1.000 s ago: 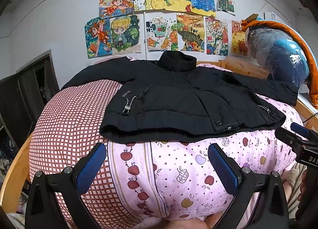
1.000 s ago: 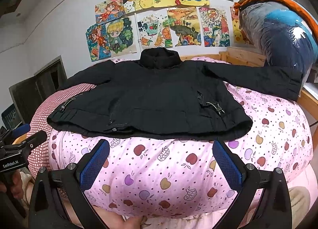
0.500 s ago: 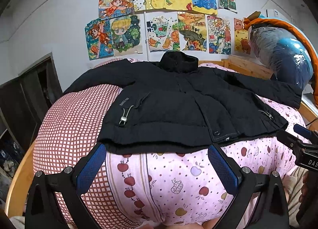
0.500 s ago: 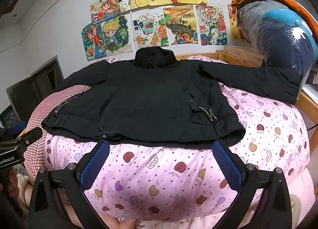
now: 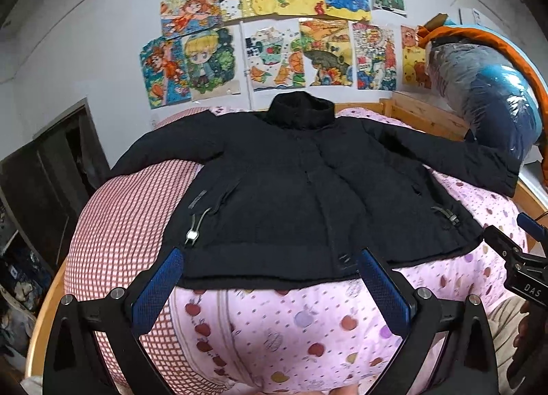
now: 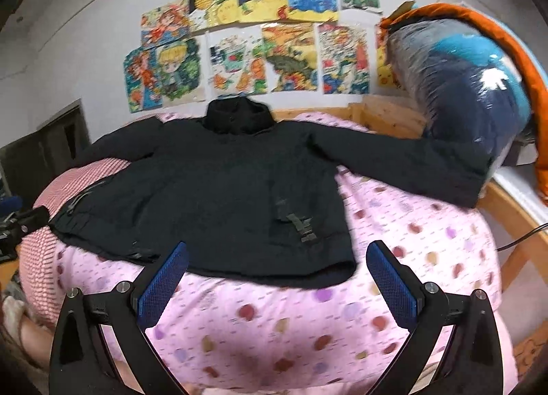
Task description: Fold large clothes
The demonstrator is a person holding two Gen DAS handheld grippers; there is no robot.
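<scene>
Two grippers hang over the near edge of the bed, both with jaws spread wide and nothing between them. The left gripper point(image 5: 270, 278) sits just above the hem of the black jacket point(image 5: 308, 189), its blue pads point(image 5: 157, 289) framing the jacket's left half; whether the tips touch the cloth cannot be told. The right gripper point(image 6: 277, 278) stands likewise before the hem of the jacket point(image 6: 212, 189) in its own view, which is somewhat blurred.

Spread flat and front up, the jacket lies across the middle of the bed, collar point(image 5: 301, 111) toward the far edge by the wall, hem toward the near edge. Both sleeves are stretched outward: one reaches the right edge, its cuff point(image 6: 455, 176) beside a plastic-wrapped bundle point(image 6: 469, 87) with an orange cover, the other runs toward the left edge over a red-checked cover point(image 5: 116, 224). Under the rest is a pink quilt point(image 5: 308, 326) printed with apples. Toggle cords point(image 5: 195, 227) lie on each side near the hem. Coloured drawings point(image 5: 274, 35) hang on the wall behind the bed.
</scene>
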